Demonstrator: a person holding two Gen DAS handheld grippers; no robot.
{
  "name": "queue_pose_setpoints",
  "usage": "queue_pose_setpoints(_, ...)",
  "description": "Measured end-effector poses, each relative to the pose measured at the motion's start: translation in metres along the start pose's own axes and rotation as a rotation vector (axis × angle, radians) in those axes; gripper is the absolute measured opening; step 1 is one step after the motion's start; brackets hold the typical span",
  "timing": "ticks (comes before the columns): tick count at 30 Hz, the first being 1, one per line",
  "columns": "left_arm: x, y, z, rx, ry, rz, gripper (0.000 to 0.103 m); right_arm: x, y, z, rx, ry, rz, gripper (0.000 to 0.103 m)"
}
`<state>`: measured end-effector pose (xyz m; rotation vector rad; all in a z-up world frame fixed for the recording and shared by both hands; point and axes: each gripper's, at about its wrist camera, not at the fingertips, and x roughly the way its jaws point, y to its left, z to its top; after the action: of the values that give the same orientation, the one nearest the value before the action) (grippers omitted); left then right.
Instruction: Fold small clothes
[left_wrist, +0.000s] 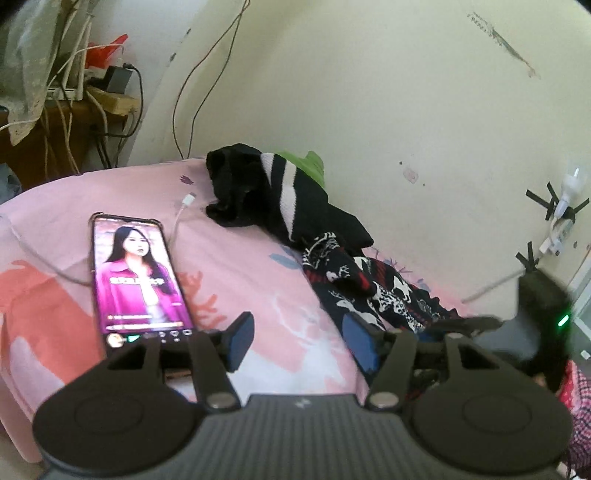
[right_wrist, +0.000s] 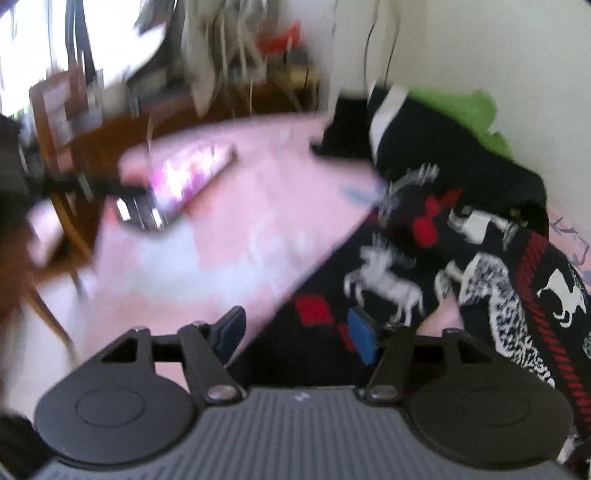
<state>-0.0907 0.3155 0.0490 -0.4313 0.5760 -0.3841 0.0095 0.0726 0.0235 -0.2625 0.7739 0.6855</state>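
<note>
A dark garment with white animal prints and red marks (left_wrist: 373, 291) lies crumpled on the pink bed sheet (left_wrist: 236, 258), right of centre; it fills the right half of the right wrist view (right_wrist: 424, 266). Behind it lies a black garment with white stripes (left_wrist: 280, 192) (right_wrist: 399, 125) and a green cloth (left_wrist: 306, 162) (right_wrist: 472, 110) by the wall. My left gripper (left_wrist: 299, 339) is open and empty above the sheet, its right finger at the patterned garment's edge. My right gripper (right_wrist: 297, 332) is open and empty just over the patterned garment's near edge. The right wrist view is motion-blurred.
A lit phone (left_wrist: 138, 277) lies on the sheet at the left with a white charging cable (left_wrist: 177, 218) beside it; it is blurred in the right wrist view (right_wrist: 184, 181). A wooden desk with cables (left_wrist: 66, 122) stands at the back left. The wall (left_wrist: 406, 92) runs close behind the clothes.
</note>
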Motion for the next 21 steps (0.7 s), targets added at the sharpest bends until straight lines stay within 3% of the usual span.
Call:
queue_pose_setpoints(1, -0.001, 0.003, 0.000, -0.004, -0.007, -0.001, 0.054, 0.001, 0.002, -0.004, -0.029, -0.036, -0.009, 0.042)
queue_pose_setpoints(3, -0.004, 0.007, 0.001, -0.012, -0.024, 0.000, 0.054, 0.001, 0.001, 0.002, -0.013, -0.034, -0.007, 0.009)
queue_pose_setpoints(4, -0.006, 0.009, 0.002, -0.018, -0.035, 0.006, 0.054, -0.001, -0.006, 0.005, 0.029, -0.034, 0.011, 0.006)
queue_pose_setpoints(7, -0.011, 0.015, 0.007, -0.043, -0.062, 0.024, 0.054, -0.004, -0.015, 0.025, 0.213, -0.081, 0.182, 0.006)
queue_pose_setpoints(10, -0.018, 0.019, 0.011, -0.073, -0.074, 0.032, 0.054, -0.036, -0.016, 0.056, 0.309, -0.242, 0.374, 0.006)
queue_pose_setpoints(12, -0.017, 0.019, 0.013, -0.088, -0.067, 0.029, 0.055, -0.074, -0.026, 0.079, 0.318, -0.382, 0.432, 0.006)
queue_pose_setpoints(15, -0.013, 0.012, 0.016, -0.076, -0.053, 0.035, 0.055, -0.129, -0.062, 0.099, 0.331, -0.531, 0.367, 0.006)
queue_pose_setpoints(17, -0.010, 0.004, 0.017, -0.058, -0.047, 0.024, 0.055, -0.160, -0.095, 0.097, 0.358, -0.582, 0.310, 0.006)
queue_pose_setpoints(21, 0.008, -0.017, 0.025, -0.016, -0.023, -0.009, 0.058, -0.221, -0.164, 0.056, 0.460, -0.626, 0.178, 0.006)
